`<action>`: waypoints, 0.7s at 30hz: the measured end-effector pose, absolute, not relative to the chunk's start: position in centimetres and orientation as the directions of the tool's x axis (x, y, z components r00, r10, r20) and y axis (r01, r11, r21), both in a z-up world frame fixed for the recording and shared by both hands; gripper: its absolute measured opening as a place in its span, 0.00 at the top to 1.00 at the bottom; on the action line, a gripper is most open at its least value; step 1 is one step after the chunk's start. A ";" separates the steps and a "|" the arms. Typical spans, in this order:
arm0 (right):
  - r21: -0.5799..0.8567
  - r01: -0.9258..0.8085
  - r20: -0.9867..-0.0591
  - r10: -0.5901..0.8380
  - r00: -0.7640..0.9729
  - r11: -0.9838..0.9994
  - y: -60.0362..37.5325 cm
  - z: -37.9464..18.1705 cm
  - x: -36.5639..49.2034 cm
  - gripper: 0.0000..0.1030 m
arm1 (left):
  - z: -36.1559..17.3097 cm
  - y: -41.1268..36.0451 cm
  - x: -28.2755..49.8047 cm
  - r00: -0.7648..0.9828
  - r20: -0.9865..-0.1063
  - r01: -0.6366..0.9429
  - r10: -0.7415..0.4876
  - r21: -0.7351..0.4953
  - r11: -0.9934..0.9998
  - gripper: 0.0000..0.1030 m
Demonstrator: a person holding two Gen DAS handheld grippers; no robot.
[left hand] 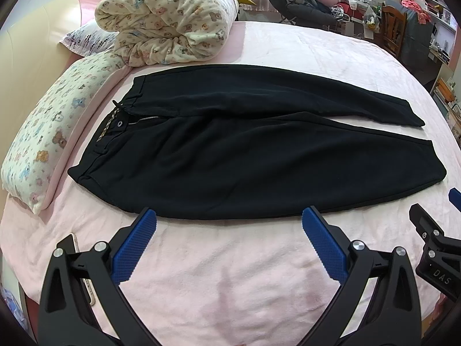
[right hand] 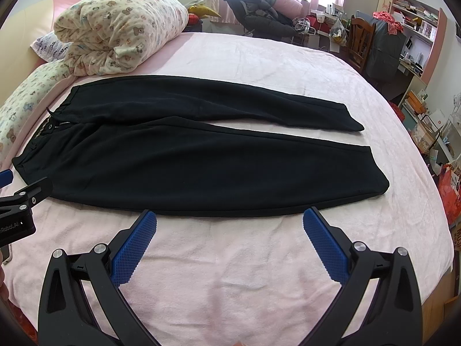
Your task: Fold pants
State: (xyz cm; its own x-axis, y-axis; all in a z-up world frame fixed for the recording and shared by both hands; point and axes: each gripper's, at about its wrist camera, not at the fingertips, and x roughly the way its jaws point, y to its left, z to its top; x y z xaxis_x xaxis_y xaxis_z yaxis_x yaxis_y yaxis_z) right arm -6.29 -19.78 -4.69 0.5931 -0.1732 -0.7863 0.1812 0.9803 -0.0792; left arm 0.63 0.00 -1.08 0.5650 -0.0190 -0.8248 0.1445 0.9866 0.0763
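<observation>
Black pants [left hand: 230,155] lie flat on the pink bed, waistband at the left, both legs spread toward the right; they also show in the right wrist view [right hand: 201,161]. My left gripper [left hand: 229,219] is open and empty, its blue pads [left hand: 135,248] just short of the near leg's front edge. My right gripper [right hand: 229,219] is open and empty at the same edge, further toward the cuffs. The right gripper's side shows at the right of the left wrist view [left hand: 438,248]. The left gripper's side shows at the left of the right wrist view [right hand: 17,207].
A rolled bear-print quilt [left hand: 167,17] and a matching pillow [left hand: 46,132] lie at the head of the bed [left hand: 230,274]. A phone [left hand: 86,282] lies near the front left edge. A chair [right hand: 360,40], shelves and clutter stand beyond the bed's right side.
</observation>
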 end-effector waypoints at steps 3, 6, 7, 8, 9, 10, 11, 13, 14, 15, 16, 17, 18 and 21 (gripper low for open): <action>-0.081 0.181 -0.785 -0.175 0.594 0.980 -19.8 -4.7 -6.3 0.01 | -1.1 -0.1 0.6 0.563 -0.826 0.143 -0.019 0.075 0.987 0.02; -0.081 0.182 -0.786 -0.175 0.594 0.980 -19.8 -4.7 -6.3 0.01 | -1.0 -0.1 0.6 0.563 -0.826 0.143 -0.020 0.074 0.987 0.02; -0.080 0.183 -0.786 -0.175 0.593 0.980 -19.7 -4.7 -6.3 0.01 | -1.0 -0.1 0.6 0.563 -0.826 0.142 -0.019 0.074 0.987 0.02; -0.081 0.182 -0.786 -0.175 0.593 0.980 -19.8 -4.7 -6.3 0.01 | -1.0 -0.1 0.6 0.563 -0.827 0.142 -0.019 0.074 0.987 0.02; -0.080 0.183 -0.786 -0.175 0.592 0.980 -19.8 -4.7 -6.3 0.01 | -1.1 -0.1 0.6 0.562 -0.827 0.142 -0.018 0.075 0.987 0.02; -0.080 0.182 -0.787 -0.175 0.592 0.980 -19.7 -4.7 -6.2 0.01 | -1.1 -0.1 0.6 0.562 -0.827 0.141 -0.017 0.075 0.987 0.02; -0.081 0.181 -0.786 -0.174 0.593 0.980 -19.8 -4.7 -6.2 0.01 | -1.1 -0.1 0.7 0.561 -0.827 0.139 -0.015 0.077 0.987 0.02; -0.079 0.183 -0.787 -0.174 0.592 0.980 -20.0 -4.6 -6.2 0.01 | -1.2 0.0 0.8 0.558 -0.830 0.134 -0.009 0.079 0.988 0.02; -0.058 0.187 -0.789 -0.160 0.593 0.981 -20.4 -4.6 -5.9 0.01 | -1.2 0.0 0.9 0.556 -0.831 0.131 -0.007 0.079 0.988 0.02; -0.041 0.190 -0.793 -0.147 0.591 0.981 -20.9 -4.5 -5.8 0.01 | -1.3 0.1 1.0 0.552 -0.834 0.127 -0.005 0.078 0.989 0.02; -0.010 0.201 -0.803 -0.127 0.582 0.980 -21.7 -4.6 -5.2 0.01 | -1.4 0.2 1.1 0.548 -0.836 0.123 -0.002 0.078 0.989 0.02; 0.019 0.213 -0.812 -0.109 0.574 0.977 -22.6 -4.5 -4.7 0.01 | -1.5 0.3 1.3 0.544 -0.839 0.119 0.001 0.078 0.990 0.02; 0.047 0.225 -0.820 -0.091 0.565 0.973 -23.4 -4.6 -4.2 0.01 | -1.7 0.4 1.6 0.537 -0.844 0.114 0.003 0.075 0.991 0.02; 0.111 0.278 -0.852 -0.053 0.522 0.954 -26.6 -5.0 -1.9 0.01 | -2.2 0.4 2.3 0.515 -0.857 0.104 0.006 0.070 0.992 0.02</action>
State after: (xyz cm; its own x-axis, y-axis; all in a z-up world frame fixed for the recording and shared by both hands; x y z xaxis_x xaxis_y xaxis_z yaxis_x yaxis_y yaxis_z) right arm -1.91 -26.61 -5.01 0.5217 -0.0531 -0.8515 0.2783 0.9541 0.1110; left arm 2.32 0.38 -2.17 0.5149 0.0063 -0.8572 0.1040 0.9921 0.0697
